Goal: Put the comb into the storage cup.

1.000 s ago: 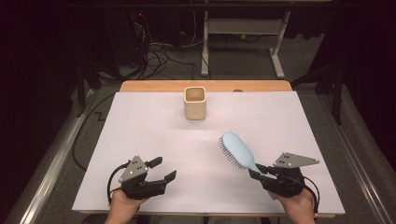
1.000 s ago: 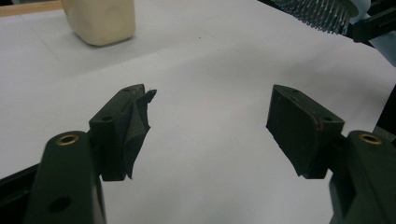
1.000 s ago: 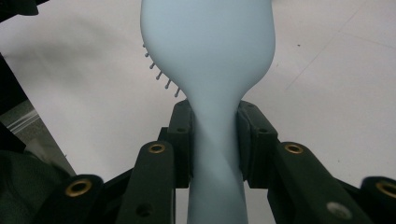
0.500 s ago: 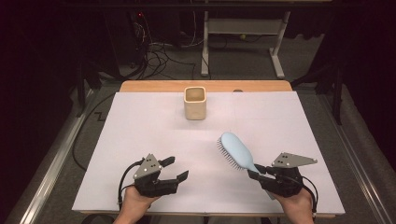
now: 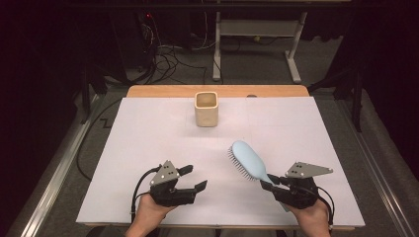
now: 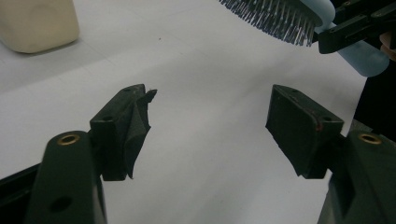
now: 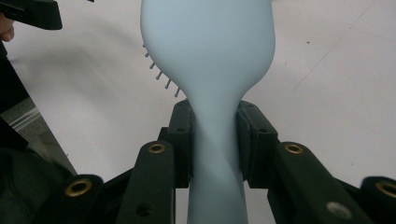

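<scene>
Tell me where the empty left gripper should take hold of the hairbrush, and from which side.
Probably the bare back and edge of the hairbrush head, coming from the left gripper's own side. The right gripper already clamps the narrow handle, and the bristles face left and down, giving the pads poor purchase.

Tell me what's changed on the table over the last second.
The left gripper, jaws open and empty, slid across the table toward the middle, closer to the hairbrush. The right gripper kept still, clamped on the brush's handle. The beige cup hasn't moved.
</scene>
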`<state>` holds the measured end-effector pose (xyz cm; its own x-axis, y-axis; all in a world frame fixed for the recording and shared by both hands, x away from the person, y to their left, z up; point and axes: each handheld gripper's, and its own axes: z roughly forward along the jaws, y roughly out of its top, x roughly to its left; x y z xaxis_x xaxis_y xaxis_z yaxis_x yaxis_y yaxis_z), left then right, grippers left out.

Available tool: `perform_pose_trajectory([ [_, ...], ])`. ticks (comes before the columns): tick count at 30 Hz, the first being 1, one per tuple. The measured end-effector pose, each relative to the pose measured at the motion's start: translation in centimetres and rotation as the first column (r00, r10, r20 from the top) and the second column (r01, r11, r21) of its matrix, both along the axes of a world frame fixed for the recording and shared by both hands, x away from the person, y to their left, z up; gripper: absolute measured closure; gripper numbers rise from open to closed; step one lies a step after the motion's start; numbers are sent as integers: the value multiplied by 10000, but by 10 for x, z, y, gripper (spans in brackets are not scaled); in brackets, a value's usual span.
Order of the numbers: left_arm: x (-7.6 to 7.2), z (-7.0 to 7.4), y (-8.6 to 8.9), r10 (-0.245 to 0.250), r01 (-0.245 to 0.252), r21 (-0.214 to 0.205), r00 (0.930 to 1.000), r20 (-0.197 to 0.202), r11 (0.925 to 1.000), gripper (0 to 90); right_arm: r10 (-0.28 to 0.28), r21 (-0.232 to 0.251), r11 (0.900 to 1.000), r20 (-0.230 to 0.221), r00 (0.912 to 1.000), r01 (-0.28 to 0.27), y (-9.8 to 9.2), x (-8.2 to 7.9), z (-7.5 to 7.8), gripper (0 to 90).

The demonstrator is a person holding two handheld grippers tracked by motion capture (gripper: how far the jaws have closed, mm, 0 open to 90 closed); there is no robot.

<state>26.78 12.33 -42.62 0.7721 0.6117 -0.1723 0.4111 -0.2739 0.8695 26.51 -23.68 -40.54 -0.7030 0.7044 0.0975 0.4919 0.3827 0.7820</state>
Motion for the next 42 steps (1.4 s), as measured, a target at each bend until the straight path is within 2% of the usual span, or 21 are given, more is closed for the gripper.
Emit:
perform_pose_trajectory([
  [13,6,4,-19,-394,394,1,9992,54,9992,300,77,-11,10000,4,10000,-77,3,0,-1,707],
  [27,14,7,-49,-1006,1006,97,9949,14,9949,289,99,7,10000,72,9999,-99,4,-1,0,707],
  [34,18,8,-58,-905,907,99,9956,-226,9958,267,155,36,9999,165,9997,-156,6,-1,0,707],
  [37,20,8,-60,-969,968,-54,9942,-459,9953,257,188,36,9998,209,9996,-189,7,-1,1,707],
  [42,23,8,-62,-991,977,-256,9932,-611,9949,243,255,-9,9997,250,9994,-254,10,-1,1,707],
])
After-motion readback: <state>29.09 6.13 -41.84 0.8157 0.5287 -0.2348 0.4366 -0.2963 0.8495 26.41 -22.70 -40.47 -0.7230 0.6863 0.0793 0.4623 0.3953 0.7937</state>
